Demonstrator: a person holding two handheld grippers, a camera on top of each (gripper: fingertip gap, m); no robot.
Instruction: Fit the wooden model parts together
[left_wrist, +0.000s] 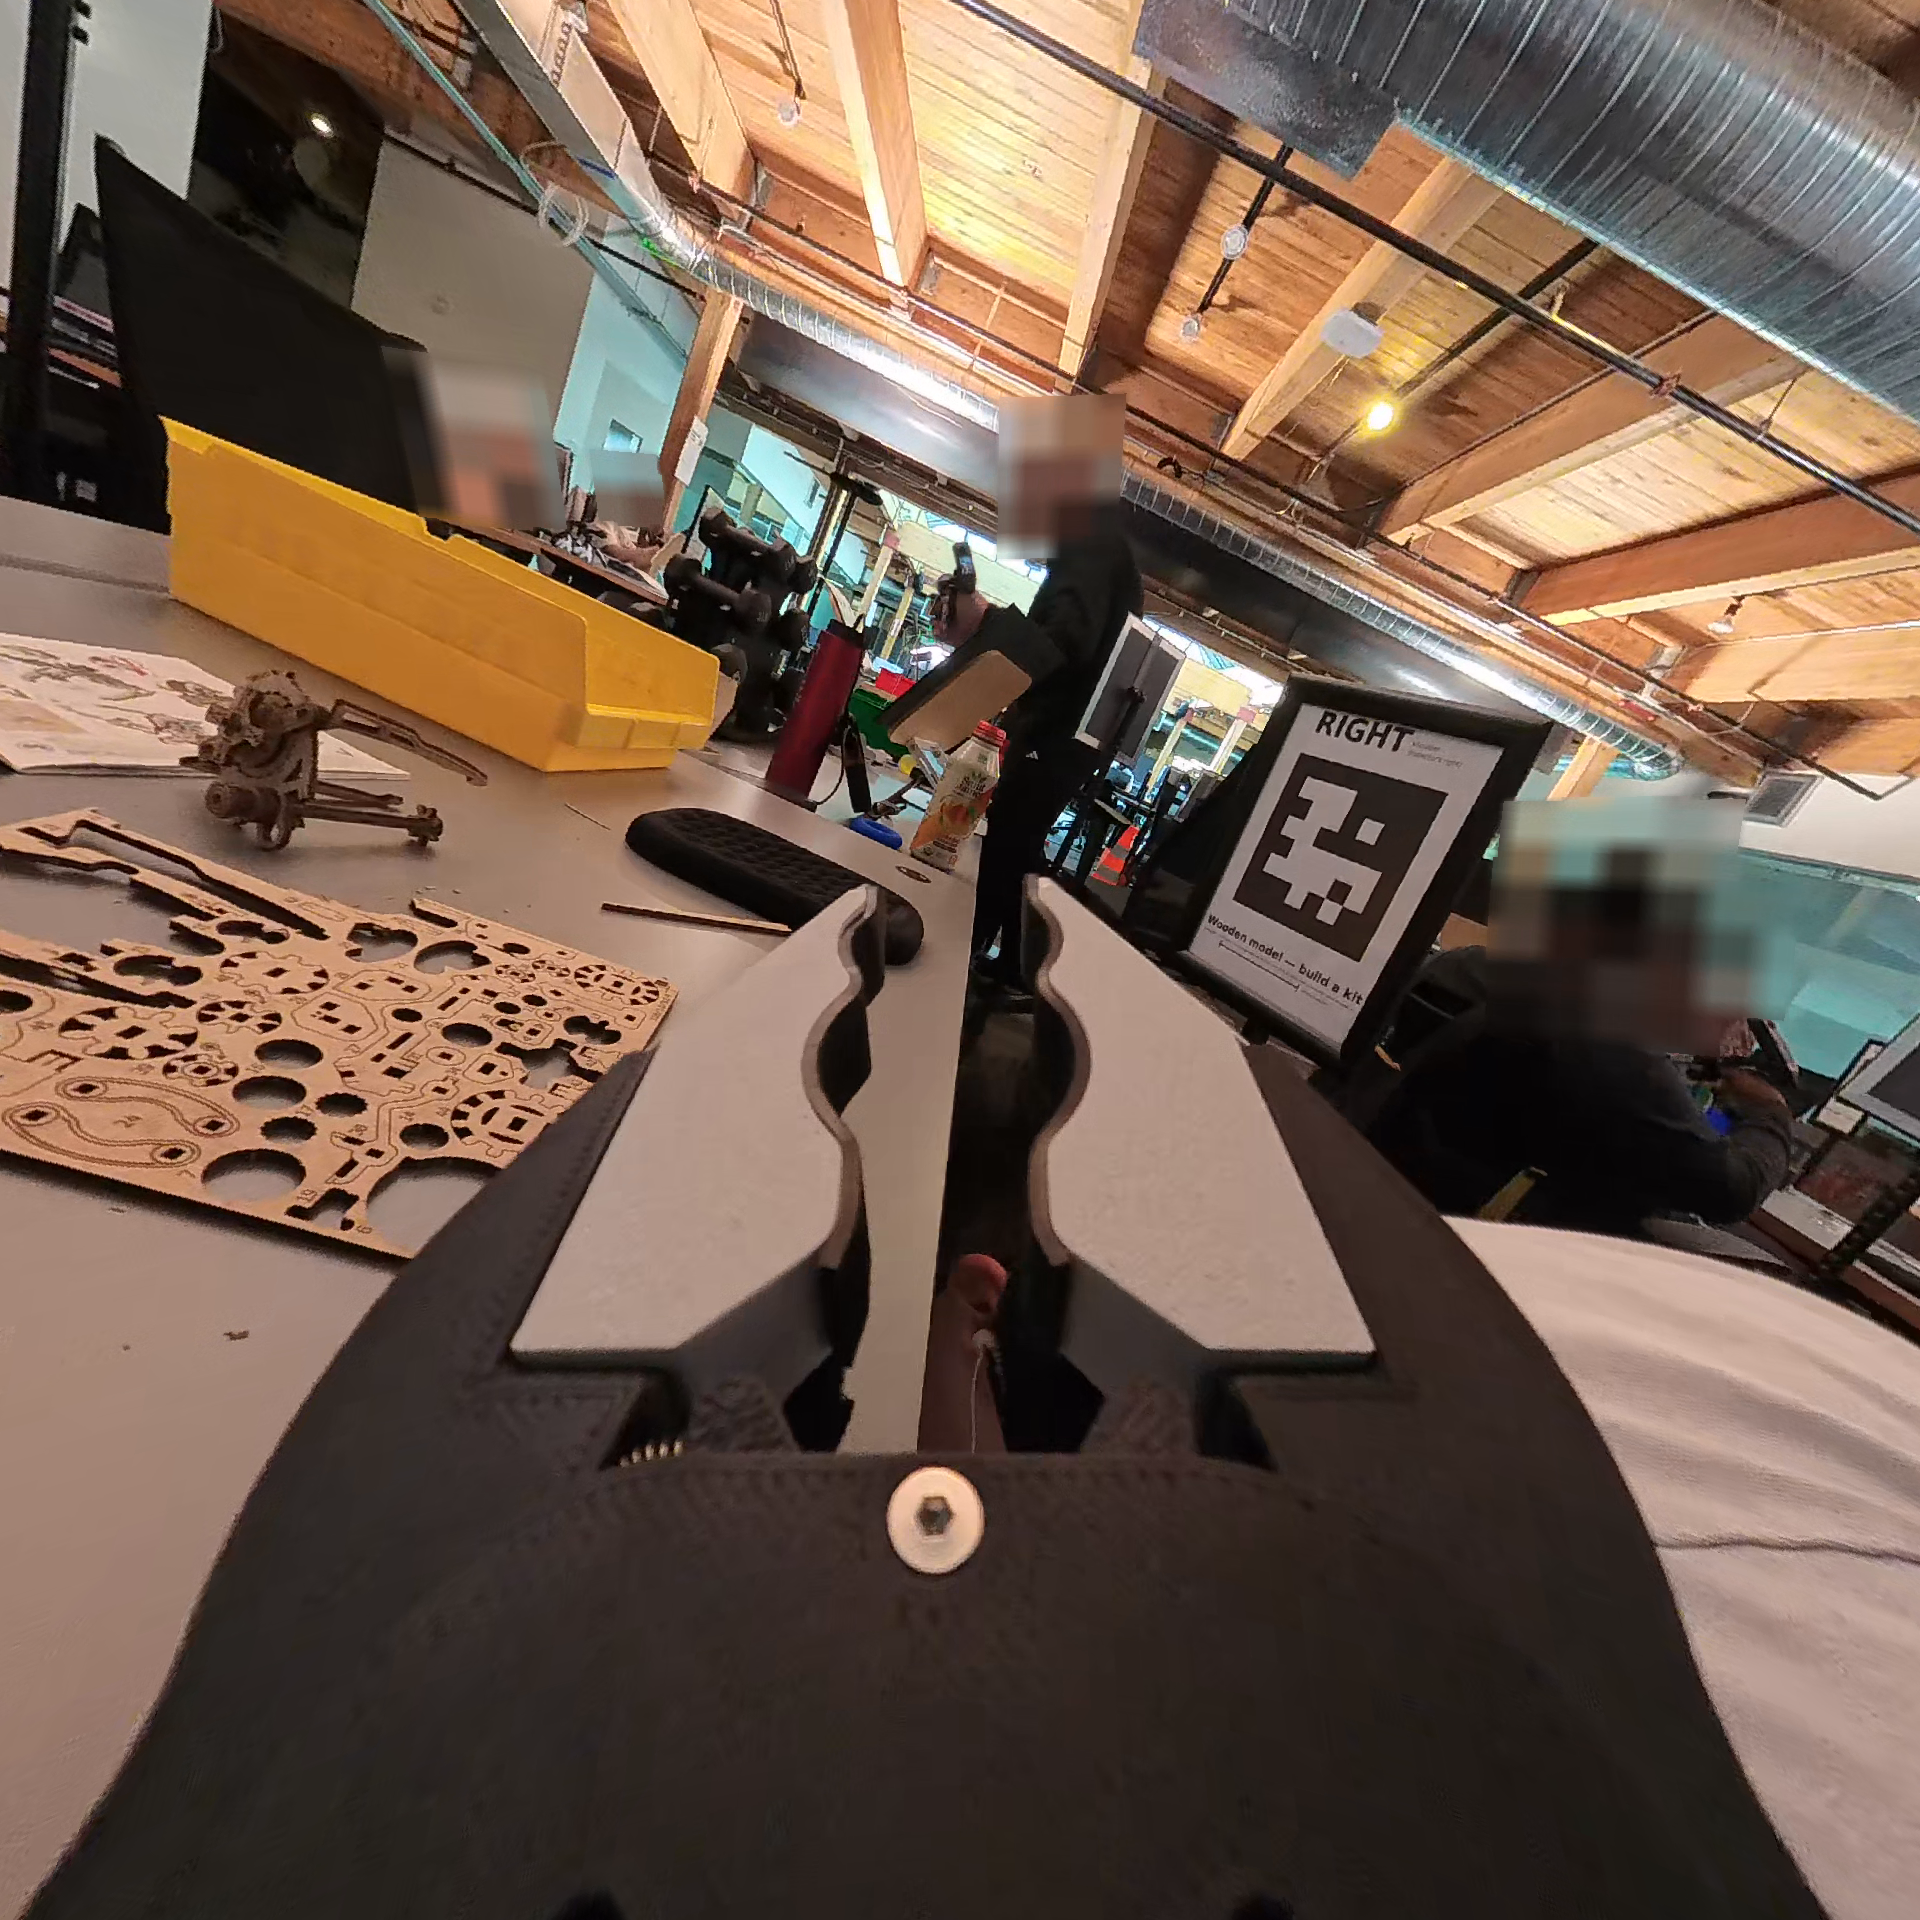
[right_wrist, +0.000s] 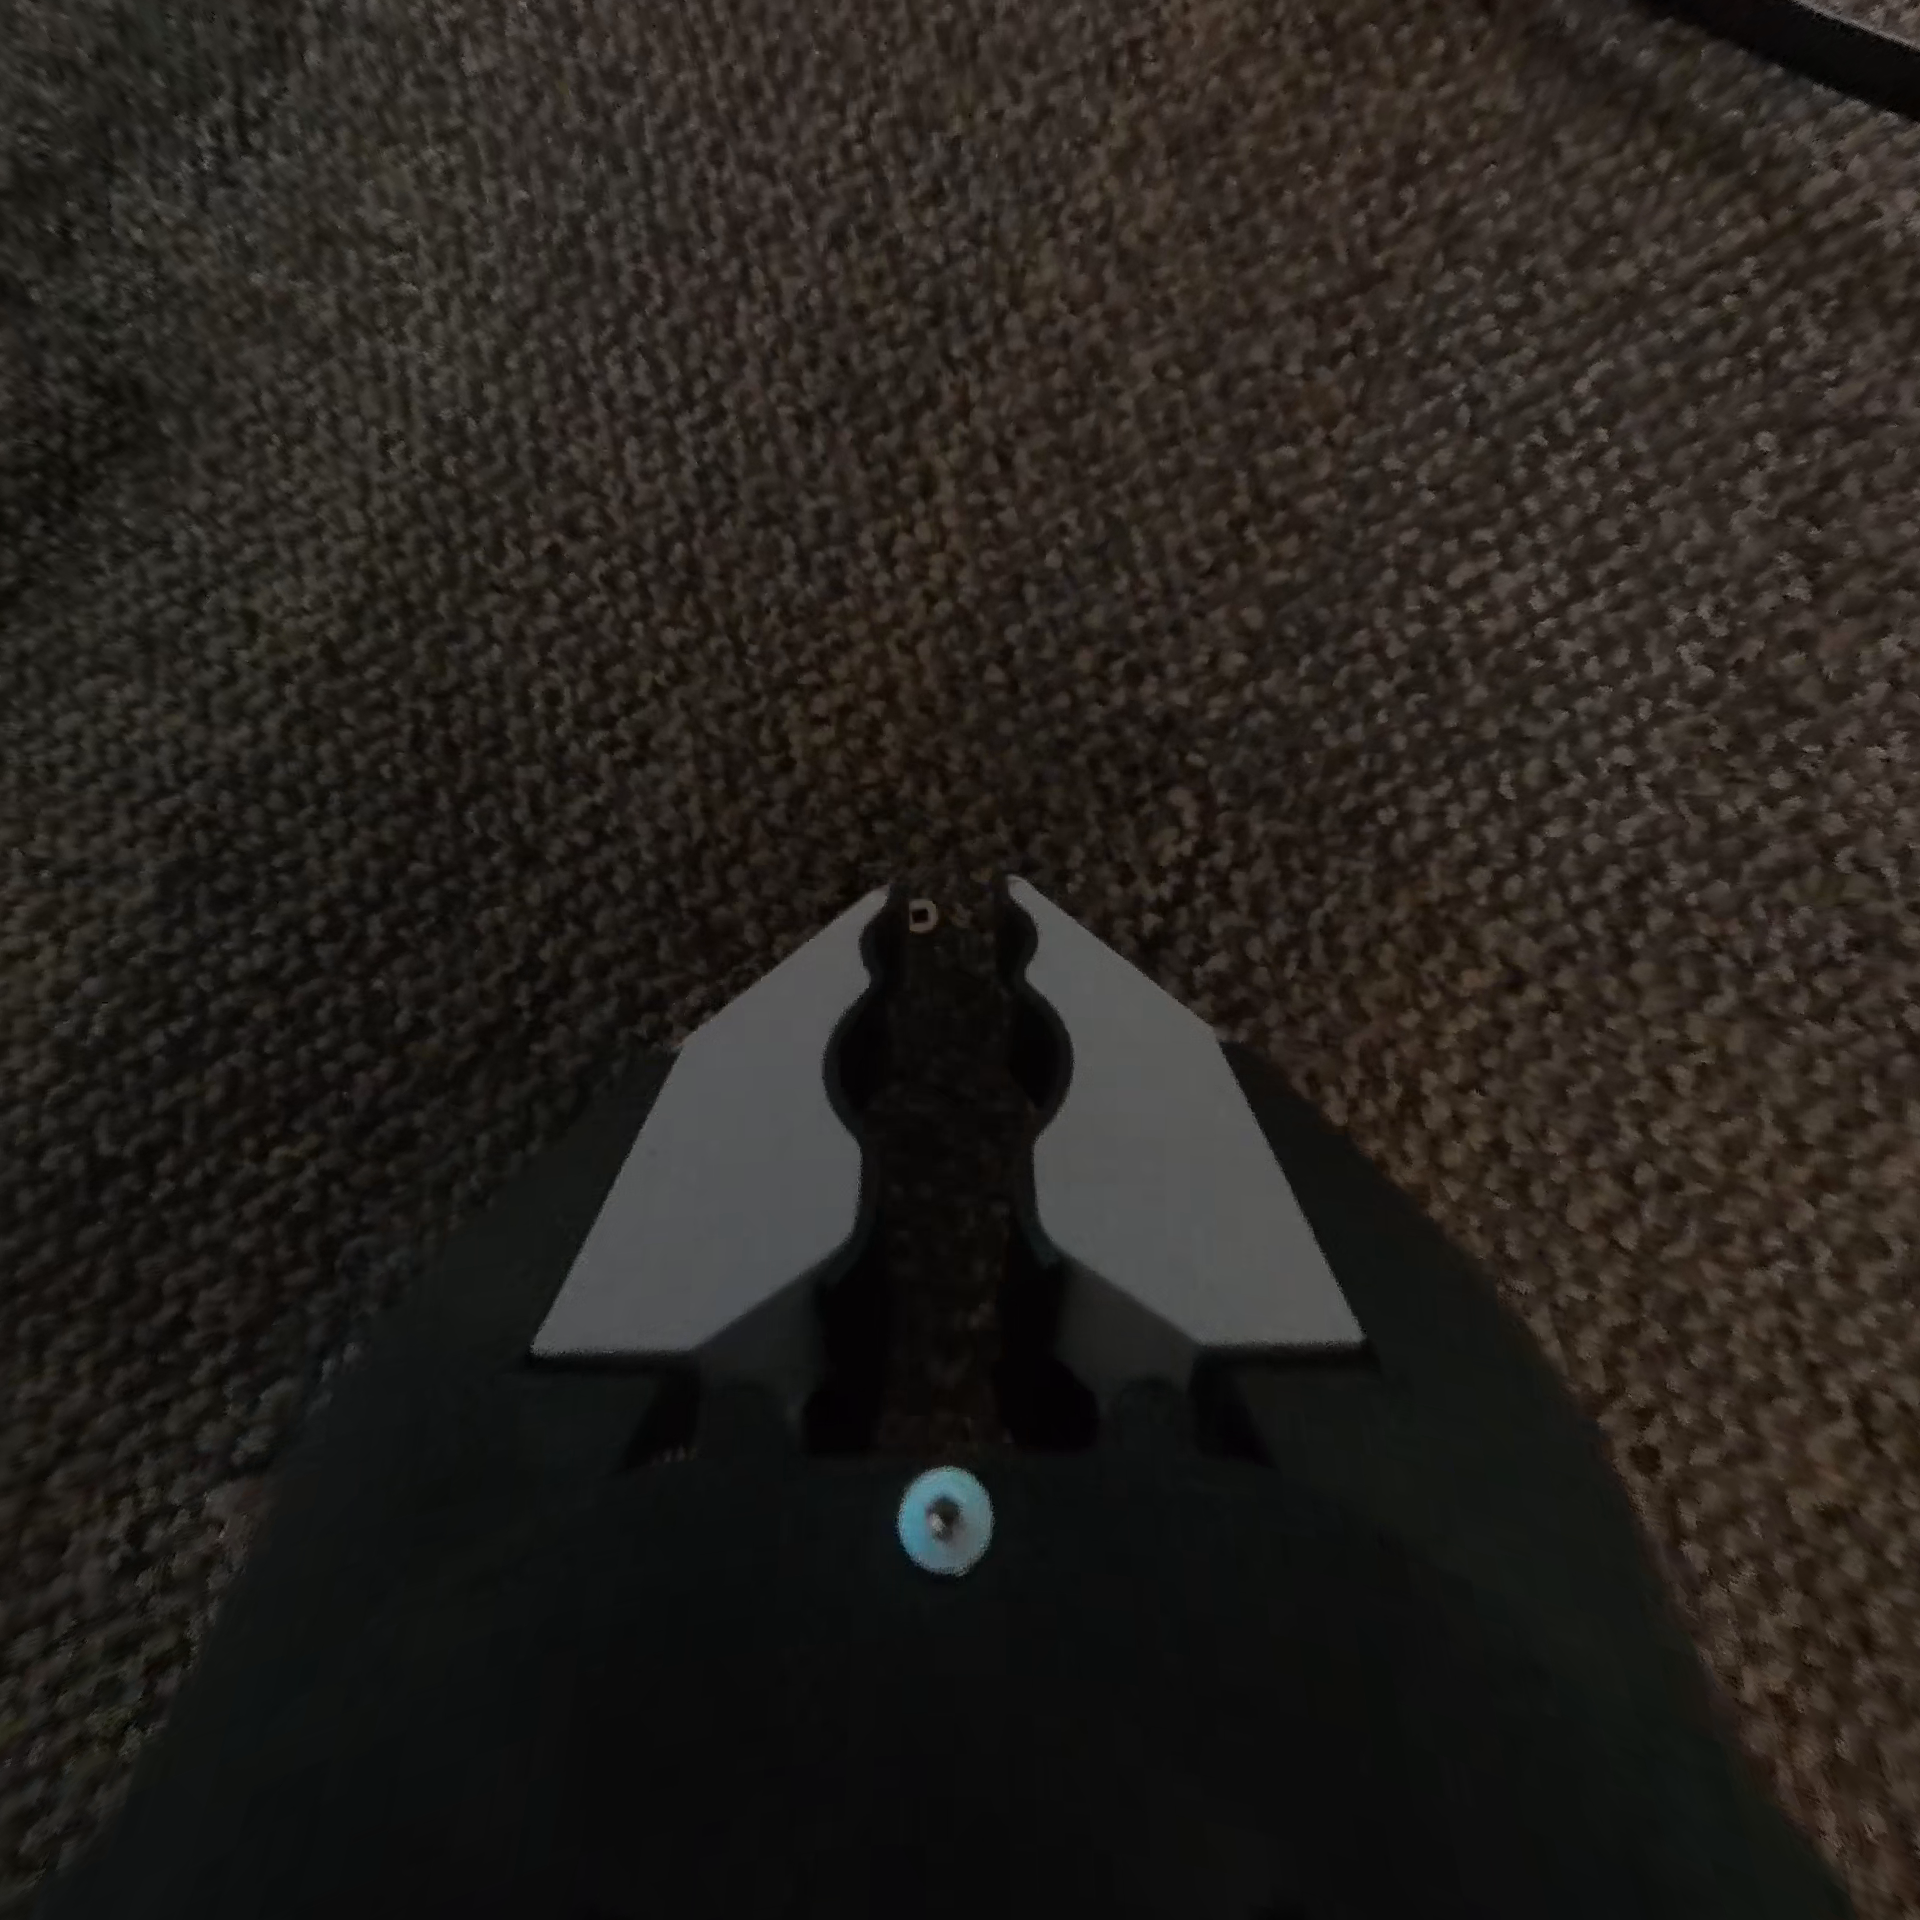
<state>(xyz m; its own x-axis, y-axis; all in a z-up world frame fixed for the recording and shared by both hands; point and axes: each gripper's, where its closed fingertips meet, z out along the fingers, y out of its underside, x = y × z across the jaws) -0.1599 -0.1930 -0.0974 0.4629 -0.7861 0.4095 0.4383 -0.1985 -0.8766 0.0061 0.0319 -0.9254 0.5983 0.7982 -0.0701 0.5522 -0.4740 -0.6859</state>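
In the left wrist view, my left gripper (left_wrist: 951, 891) is open and empty, held low over the grey table's (left_wrist: 156, 1403) right edge. A partly built dark wooden model (left_wrist: 281, 758) stands on the table at the far left. A laser-cut plywood parts sheet (left_wrist: 291, 1039) lies flat to the left of the gripper. A thin wooden stick (left_wrist: 696, 916) lies just left of the fingertips. In the right wrist view, my right gripper (right_wrist: 951, 888) points down at dark carpet (right_wrist: 935, 416), jaws slightly apart. A tiny pale piece (right_wrist: 921, 915) shows between the tips; I cannot tell whether it is gripped.
A yellow bin (left_wrist: 416, 613), an instruction booklet (left_wrist: 94, 707), a black wrist rest (left_wrist: 748, 857), a red tumbler (left_wrist: 821, 707) and a bottle (left_wrist: 956, 800) are on the table. A framed marker sign (left_wrist: 1340, 862) stands right. One person stands behind; another sits at right. The partly built dark wooden model (left_wrist: 281, 758) is about 25 cm from my left fingertips.
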